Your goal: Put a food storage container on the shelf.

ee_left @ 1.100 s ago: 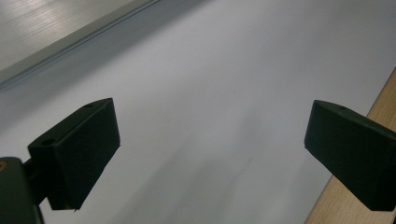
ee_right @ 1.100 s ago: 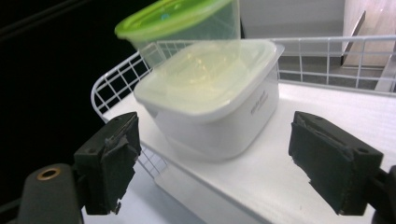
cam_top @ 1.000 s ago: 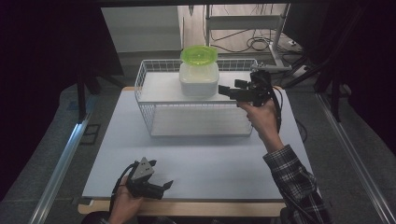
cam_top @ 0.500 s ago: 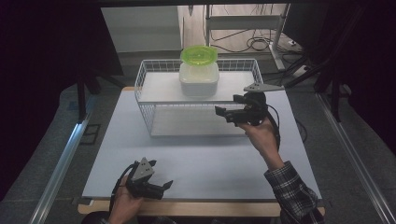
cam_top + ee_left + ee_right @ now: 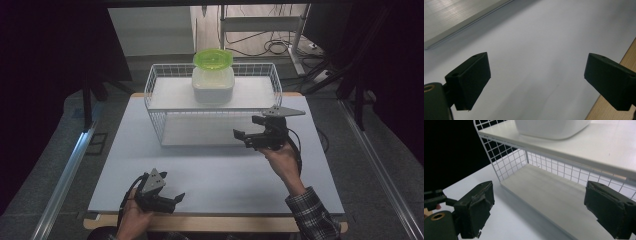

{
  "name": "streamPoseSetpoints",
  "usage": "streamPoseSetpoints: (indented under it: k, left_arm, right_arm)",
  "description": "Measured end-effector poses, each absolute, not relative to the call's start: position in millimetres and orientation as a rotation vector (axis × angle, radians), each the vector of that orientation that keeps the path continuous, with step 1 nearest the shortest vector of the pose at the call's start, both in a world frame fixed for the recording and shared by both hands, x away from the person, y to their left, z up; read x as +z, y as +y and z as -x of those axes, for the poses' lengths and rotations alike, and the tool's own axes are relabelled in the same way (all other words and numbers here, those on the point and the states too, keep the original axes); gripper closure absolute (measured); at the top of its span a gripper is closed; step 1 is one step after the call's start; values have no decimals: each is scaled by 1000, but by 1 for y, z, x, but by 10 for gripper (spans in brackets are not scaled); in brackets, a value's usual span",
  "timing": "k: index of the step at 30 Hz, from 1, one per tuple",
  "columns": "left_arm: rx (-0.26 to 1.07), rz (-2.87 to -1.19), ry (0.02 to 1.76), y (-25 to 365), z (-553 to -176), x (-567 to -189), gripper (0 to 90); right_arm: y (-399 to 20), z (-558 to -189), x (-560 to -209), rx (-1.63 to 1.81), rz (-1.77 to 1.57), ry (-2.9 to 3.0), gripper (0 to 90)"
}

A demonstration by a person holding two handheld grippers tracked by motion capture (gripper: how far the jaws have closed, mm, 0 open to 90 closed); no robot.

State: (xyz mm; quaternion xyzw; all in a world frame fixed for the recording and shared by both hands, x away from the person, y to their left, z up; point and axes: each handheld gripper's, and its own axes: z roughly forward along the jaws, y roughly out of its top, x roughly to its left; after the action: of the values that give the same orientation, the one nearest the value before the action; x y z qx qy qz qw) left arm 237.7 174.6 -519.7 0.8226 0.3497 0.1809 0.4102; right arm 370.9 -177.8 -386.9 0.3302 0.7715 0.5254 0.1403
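The right gripper (image 5: 245,137) is hanging just in front of the white wire rack (image 5: 159,125), at the right end of its open front, pointing left and slightly toward the rack, with its jaws standing wide apart and nothing between them (they have just been opening a bit more). In the right gripper view the same right gripper (image 5: 537,210) is looking into the rack's lower level, where a pale bottom shelf (image 5: 554,195) is lying bare, and the white upper shelf (image 5: 599,150) is crossing above it. The white container (image 5: 213,82) is sitting on that upper shelf, near the middle and toward the back, with a bright green lid (image 5: 213,58) resting on top of it; its rounded white underside (image 5: 551,128) is showing at the top edge of the right gripper view. The container is well apart from the right gripper, higher and farther back. The left gripper (image 5: 177,199) is resting low at the near left edge of the table (image 5: 210,180), held in the person's left hand (image 5: 132,220), jaws also spread wide and empty. The left gripper view is showing the left gripper (image 5: 537,80) over the pale grey table mat (image 5: 544,45), with a strip of the wooden table edge (image 5: 614,110) at lower right (touching the mat or hovering over it, cannot tell). The person's right hand (image 5: 282,160) is gripping the right gripper from below, a plaid sleeve (image 5: 312,215) trailing to the bottom right.
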Motion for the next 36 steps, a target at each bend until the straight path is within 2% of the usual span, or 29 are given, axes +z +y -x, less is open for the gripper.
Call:
streamPoseSetpoints:
  k: [15, 36]
  left_arm:
    - [405, -2067, 863, 173, -237, -519, 75]
    - [305, -2056, 785, 171, -240, -524, 45]
  right_arm:
    - [-192, -353, -429, 1455, -955, 2252, 50]
    - [-210, -318, -456, 1340, -900, 2274, 36]
